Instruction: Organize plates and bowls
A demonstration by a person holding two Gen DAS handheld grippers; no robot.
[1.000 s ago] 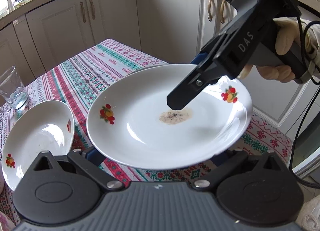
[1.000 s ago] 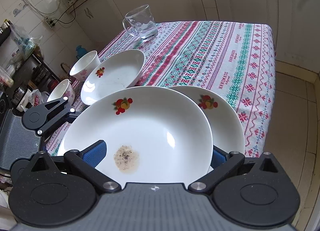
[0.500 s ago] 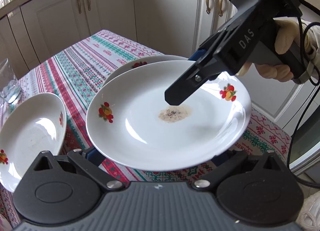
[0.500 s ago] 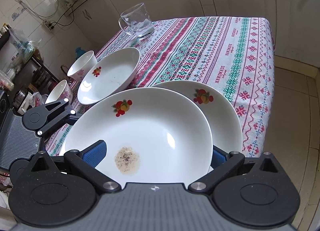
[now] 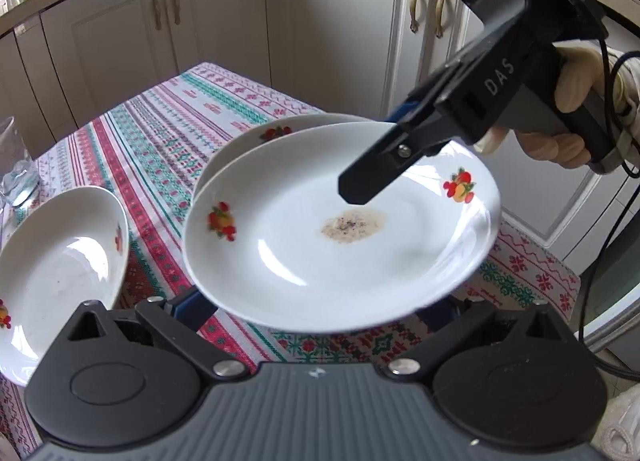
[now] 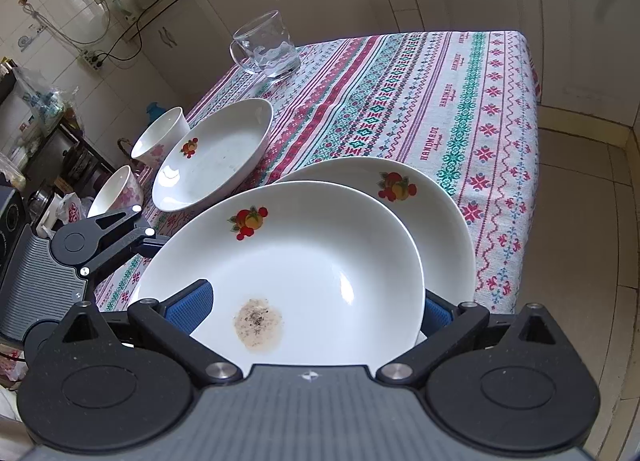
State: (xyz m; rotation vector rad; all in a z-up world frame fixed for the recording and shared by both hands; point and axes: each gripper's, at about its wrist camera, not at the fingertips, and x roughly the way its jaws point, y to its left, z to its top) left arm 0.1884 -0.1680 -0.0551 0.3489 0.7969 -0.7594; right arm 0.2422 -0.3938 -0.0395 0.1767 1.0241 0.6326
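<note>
Right gripper is clamped on the far rim of the dirty plate — it's held just above a second plate on the table. Left gripper sits under the near rim, jaws apart. Bowl left.

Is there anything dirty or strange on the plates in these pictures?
Yes. The held plate has a brownish speckled stain on its inside, near the right gripper. The plate below looks clean, and the dish beside it shows only faint specks.
</note>
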